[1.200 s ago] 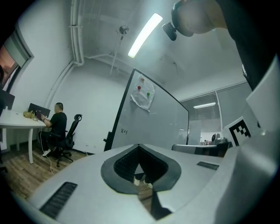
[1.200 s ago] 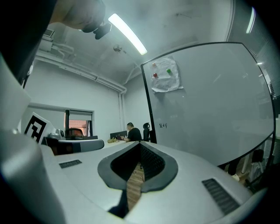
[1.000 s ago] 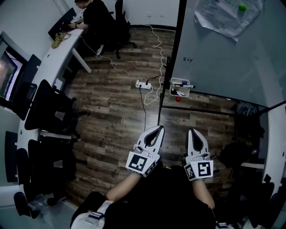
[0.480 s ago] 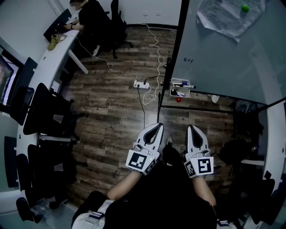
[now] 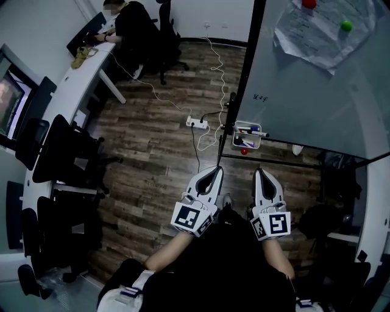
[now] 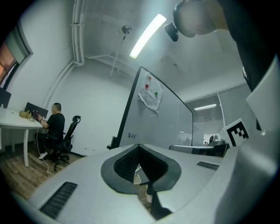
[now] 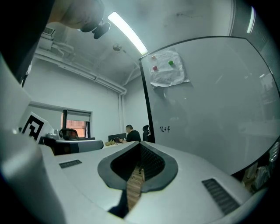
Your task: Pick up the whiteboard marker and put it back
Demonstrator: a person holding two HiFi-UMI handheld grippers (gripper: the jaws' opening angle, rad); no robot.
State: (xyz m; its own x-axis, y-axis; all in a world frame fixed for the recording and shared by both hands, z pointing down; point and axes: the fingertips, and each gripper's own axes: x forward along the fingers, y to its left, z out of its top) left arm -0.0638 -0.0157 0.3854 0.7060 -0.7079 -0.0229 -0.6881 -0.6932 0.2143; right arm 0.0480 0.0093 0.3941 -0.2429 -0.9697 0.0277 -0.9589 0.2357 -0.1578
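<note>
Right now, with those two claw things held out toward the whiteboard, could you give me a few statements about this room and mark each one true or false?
1. The left gripper and the right gripper are both shut and empty. True.
2. The markers lie on the desk. False: they are in the small tray at the bottom edge of the whiteboard.
3. Blue magnets sit on the paper. False: a green magnet and a red magnet sit on the paper.
4. A person sits at the desk. True.
5. The power strip lies on the wooden floor. True.
</note>
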